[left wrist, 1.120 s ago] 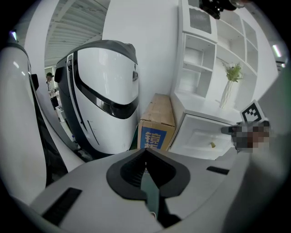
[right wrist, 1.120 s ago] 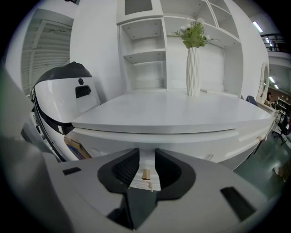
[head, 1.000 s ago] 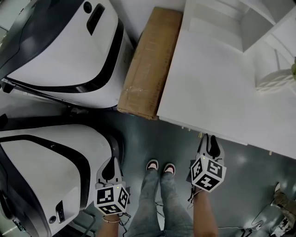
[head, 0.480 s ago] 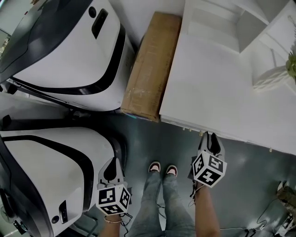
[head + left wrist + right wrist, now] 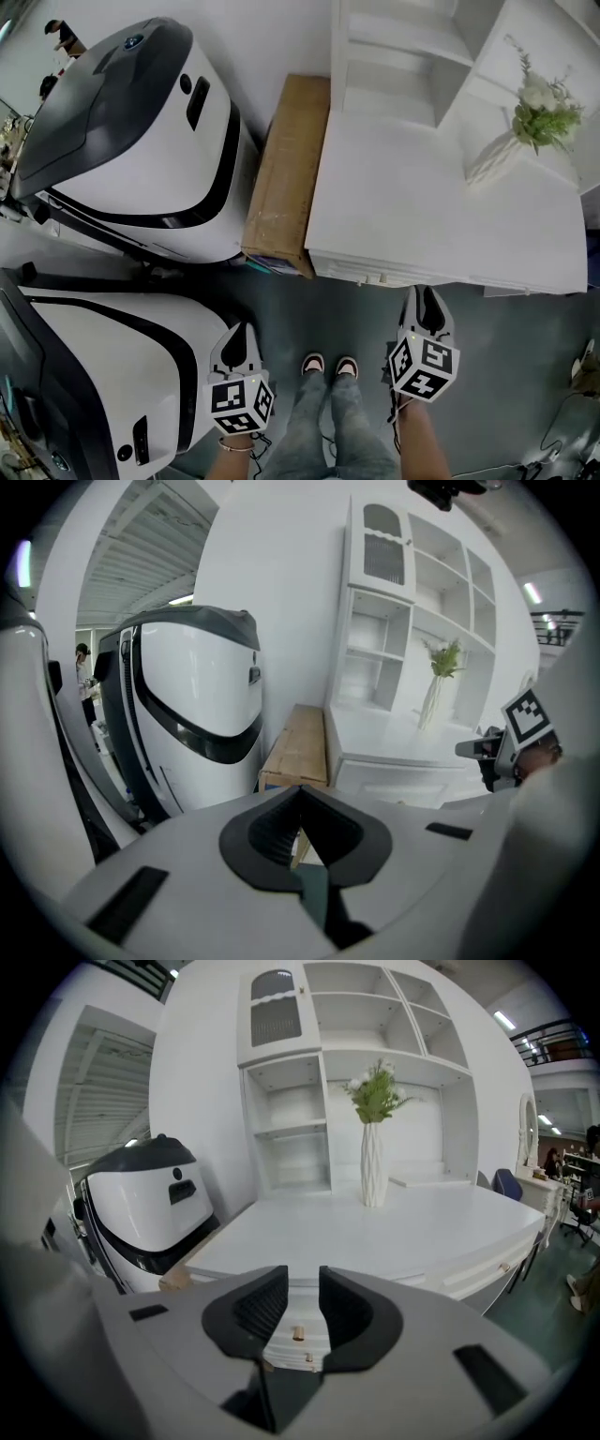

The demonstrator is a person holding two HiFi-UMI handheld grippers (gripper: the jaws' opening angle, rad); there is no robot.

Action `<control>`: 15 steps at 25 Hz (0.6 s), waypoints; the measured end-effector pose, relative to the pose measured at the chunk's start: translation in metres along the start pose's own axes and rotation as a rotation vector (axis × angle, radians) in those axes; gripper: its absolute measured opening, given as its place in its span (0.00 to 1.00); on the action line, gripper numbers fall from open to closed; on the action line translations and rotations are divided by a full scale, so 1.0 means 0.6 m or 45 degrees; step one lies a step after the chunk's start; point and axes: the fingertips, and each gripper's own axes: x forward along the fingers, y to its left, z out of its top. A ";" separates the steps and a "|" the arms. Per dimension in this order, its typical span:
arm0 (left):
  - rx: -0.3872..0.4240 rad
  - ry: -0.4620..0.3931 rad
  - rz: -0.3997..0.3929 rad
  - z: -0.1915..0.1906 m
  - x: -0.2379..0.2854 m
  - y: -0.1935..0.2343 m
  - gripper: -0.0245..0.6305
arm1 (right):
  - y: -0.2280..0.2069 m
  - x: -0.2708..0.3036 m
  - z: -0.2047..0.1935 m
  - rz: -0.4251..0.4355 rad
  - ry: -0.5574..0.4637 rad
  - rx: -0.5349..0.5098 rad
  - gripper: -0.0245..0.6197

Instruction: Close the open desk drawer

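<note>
A white desk [image 5: 441, 187] with shelves behind it fills the upper right of the head view. Under its front edge run drawer fronts with small brass knobs [image 5: 298, 1333]; I cannot tell which drawer stands open. My right gripper [image 5: 424, 292] hovers just in front of that edge, and its jaws [image 5: 302, 1283] stand a little apart with nothing between them, the knobs showing through the gap. My left gripper [image 5: 240, 330] hangs lower left, away from the desk. Its jaws [image 5: 300, 794] meet at the tips and are empty.
A long cardboard box [image 5: 286, 173] lies between the desk and a large white and black machine [image 5: 141, 150]. A second such machine [image 5: 103, 366] stands close by my left gripper. A white vase with green sprigs [image 5: 492, 159] sits on the desk. The person's shoes [image 5: 328, 366] stand on the grey floor.
The head view has swung so that more of the desk, its shelves and the vase show. Both grippers stay at about the same places, the right one still by the desk's front edge.
</note>
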 end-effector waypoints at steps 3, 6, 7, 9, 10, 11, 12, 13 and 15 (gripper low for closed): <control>0.016 -0.093 -0.061 0.051 -0.008 -0.036 0.07 | -0.019 -0.060 0.039 -0.007 -0.081 -0.007 0.20; 0.030 -0.186 -0.124 0.109 -0.027 -0.075 0.06 | -0.052 -0.123 0.079 -0.042 -0.152 0.024 0.14; 0.031 -0.215 -0.146 0.129 -0.034 -0.087 0.06 | -0.065 -0.143 0.094 -0.061 -0.175 0.035 0.11; 0.025 -0.266 -0.187 0.164 -0.049 -0.108 0.07 | -0.090 -0.185 0.121 -0.106 -0.228 0.051 0.07; 0.022 -0.289 -0.206 0.179 -0.057 -0.118 0.06 | -0.103 -0.205 0.134 -0.128 -0.255 0.056 0.06; 0.022 -0.312 -0.225 0.193 -0.065 -0.129 0.06 | -0.117 -0.226 0.145 -0.149 -0.283 0.061 0.05; 0.026 -0.334 -0.243 0.206 -0.073 -0.139 0.07 | -0.131 -0.246 0.156 -0.168 -0.310 0.067 0.05; 0.031 -0.356 -0.261 0.218 -0.081 -0.148 0.06 | -0.145 -0.265 0.164 -0.188 -0.336 0.074 0.05; 0.042 -0.395 -0.297 0.241 -0.095 -0.164 0.07 | -0.171 -0.303 0.174 -0.230 -0.380 0.091 0.05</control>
